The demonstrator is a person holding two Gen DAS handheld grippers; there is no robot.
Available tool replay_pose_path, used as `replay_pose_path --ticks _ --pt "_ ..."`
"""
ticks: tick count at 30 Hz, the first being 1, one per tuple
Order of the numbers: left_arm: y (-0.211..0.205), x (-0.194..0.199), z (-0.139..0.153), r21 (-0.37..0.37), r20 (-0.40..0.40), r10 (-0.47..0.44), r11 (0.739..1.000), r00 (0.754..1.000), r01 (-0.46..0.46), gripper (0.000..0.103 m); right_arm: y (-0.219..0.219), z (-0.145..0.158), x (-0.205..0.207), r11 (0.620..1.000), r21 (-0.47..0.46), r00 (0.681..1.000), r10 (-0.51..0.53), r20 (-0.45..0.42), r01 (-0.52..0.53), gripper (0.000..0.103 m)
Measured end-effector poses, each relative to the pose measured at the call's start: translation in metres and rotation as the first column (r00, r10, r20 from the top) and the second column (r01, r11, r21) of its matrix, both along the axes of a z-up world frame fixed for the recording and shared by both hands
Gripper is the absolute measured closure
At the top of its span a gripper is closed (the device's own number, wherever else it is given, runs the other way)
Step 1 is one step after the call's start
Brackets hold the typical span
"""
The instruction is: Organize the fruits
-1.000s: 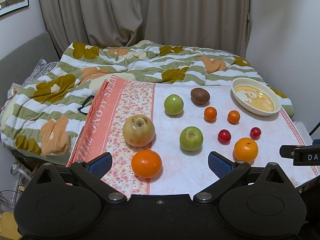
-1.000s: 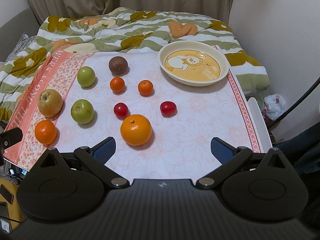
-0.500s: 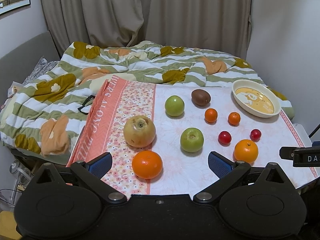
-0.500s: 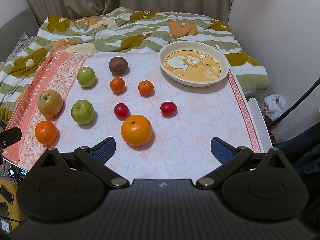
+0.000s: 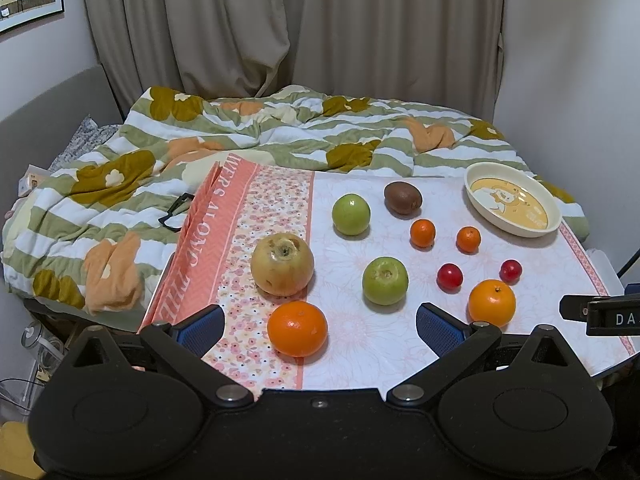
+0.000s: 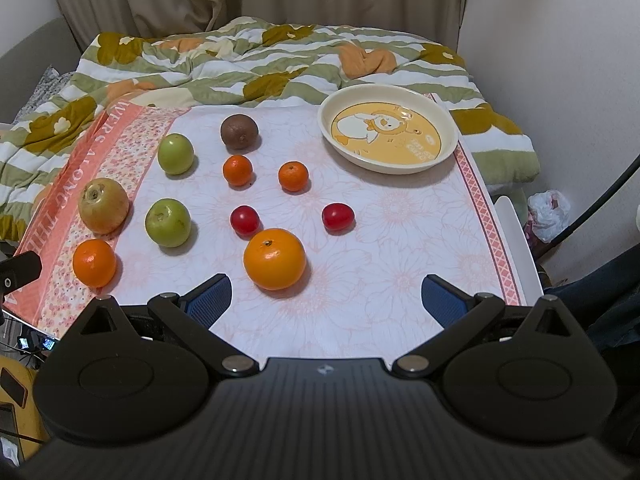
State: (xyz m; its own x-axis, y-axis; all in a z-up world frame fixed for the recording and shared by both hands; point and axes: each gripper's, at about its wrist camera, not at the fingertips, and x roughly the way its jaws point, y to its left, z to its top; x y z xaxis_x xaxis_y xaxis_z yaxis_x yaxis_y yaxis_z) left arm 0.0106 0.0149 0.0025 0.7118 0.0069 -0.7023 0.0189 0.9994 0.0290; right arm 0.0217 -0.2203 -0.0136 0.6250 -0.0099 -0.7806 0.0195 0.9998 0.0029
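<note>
Curtains and a rumpled quilt back the worktop (image 6: pixel 400 248), where ten fruits lie apart: one yellowish pear (image 6: pixel 103 211), two oranges (image 6: pixel 275 258), two green apples (image 6: pixel 168 223), one kiwi (image 6: pixel 239 131), two mandarins (image 6: pixel 293 176), two red cherry tomatoes (image 6: pixel 338 217). One empty plate (image 6: pixel 450 142) sits at the far right corner. Both the left gripper (image 5: pixel 320 322) and the right gripper (image 6: pixel 326 298) have fingers wide, holding nothing; the right one is cut off in the left view.
</note>
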Motion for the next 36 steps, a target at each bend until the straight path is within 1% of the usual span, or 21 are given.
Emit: replay_pose_path --ticks 4,8,11,14,17,22,30,32,34,36 --pt "0.000 -0.004 0.003 -0.006 0.007 0.000 1.000 1.000 0.000 0.000 0.003 0.002 -0.002 1.000 -0.001 1.000 0.002 0.007 -0.002 0.000" --pt "0.005 -0.004 0.009 -0.044 0.006 0.011 0.999 1.000 -0.010 0.000 0.002 0.006 -0.003 1.000 0.017 1.000 0.003 0.016 -0.004 0.000" --pt "0.009 -0.001 0.011 -0.044 0.003 0.016 0.999 1.000 -0.016 0.000 0.000 0.011 -0.005 0.999 0.040 0.999 0.013 0.032 -0.015 0.000" --pt "0.015 0.005 0.007 -0.039 -0.008 0.024 0.999 1.000 -0.024 0.000 0.003 0.010 -0.002 0.999 0.037 0.999 0.031 0.041 -0.033 0.000" --pt "0.021 0.010 -0.005 -0.043 -0.023 0.019 0.999 1.000 -0.020 0.000 0.007 0.000 0.003 0.998 0.030 0.998 0.049 0.042 -0.051 0.000" --pt "0.027 0.024 -0.041 -0.035 -0.064 0.007 0.999 0.998 -0.009 0.000 0.014 -0.031 0.017 0.998 0.020 0.998 0.063 0.020 -0.063 0.000" --pt "0.031 0.039 -0.084 0.009 -0.032 0.001 1.000 0.999 0.000 0.002 0.017 -0.082 0.030 0.998 0.024 0.999 0.049 0.014 -0.049 0.000" --pt "0.028 0.043 -0.094 0.025 -0.027 -0.010 1.000 1.000 0.010 0.004 0.019 -0.090 0.034 0.998 0.013 0.998 0.059 0.020 -0.059 0.000" --pt "0.024 0.049 -0.104 0.043 -0.032 -0.020 0.999 0.999 0.022 0.010 0.021 -0.097 0.037 0.998 0.002 0.997 0.067 0.023 -0.067 0.000" --pt "0.022 0.052 -0.111 0.047 -0.034 -0.024 0.999 0.999 0.026 0.011 0.023 -0.103 0.041 0.997 0.001 0.997 0.075 0.023 -0.075 0.000"
